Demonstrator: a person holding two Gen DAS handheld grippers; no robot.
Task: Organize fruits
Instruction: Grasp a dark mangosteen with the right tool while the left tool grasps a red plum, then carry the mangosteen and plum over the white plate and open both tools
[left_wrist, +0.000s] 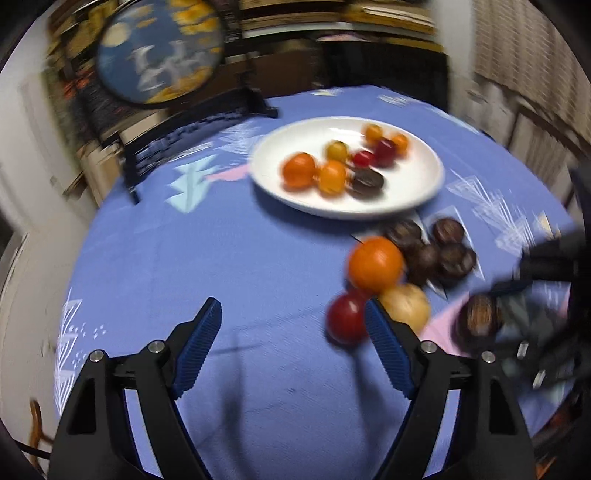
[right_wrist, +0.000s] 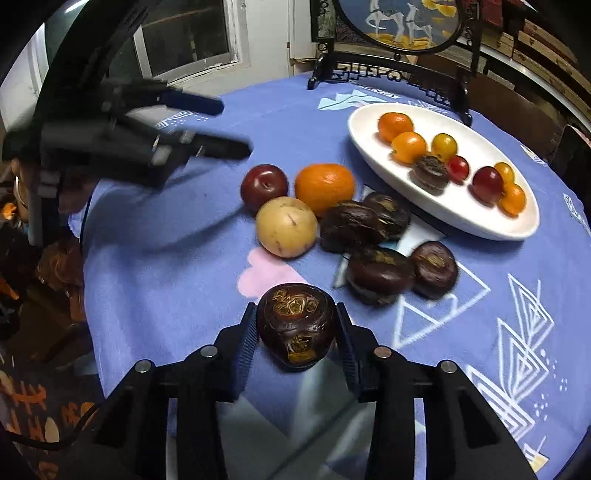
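Right gripper: fingers clamped on a dark brown chestnut, held low over the blue table, near the table's edge. It sits between the pads with its scarred top toward the camera.

Step in hand, as I judge it: carry this chestnut to the white plate, which already holds one chestnut plus small orange, yellow and red fruits. To do it well, lift clear of the loose pile before moving across, since four more chestnuts lie just beyond the fingers on the way; set it down on the bare near part of the plate, low, so it does not roll into the others.

Loose on the table beside them: an orange, a red plum, a pale yellow fruit, all touching or nearly so.

Left gripper: fingers apart, empty, beside the plum.

Hard to make out: left view is motion-blurred. The grip's underside is hidden. Whether the chestnut touches the cloth, I cannot tell.
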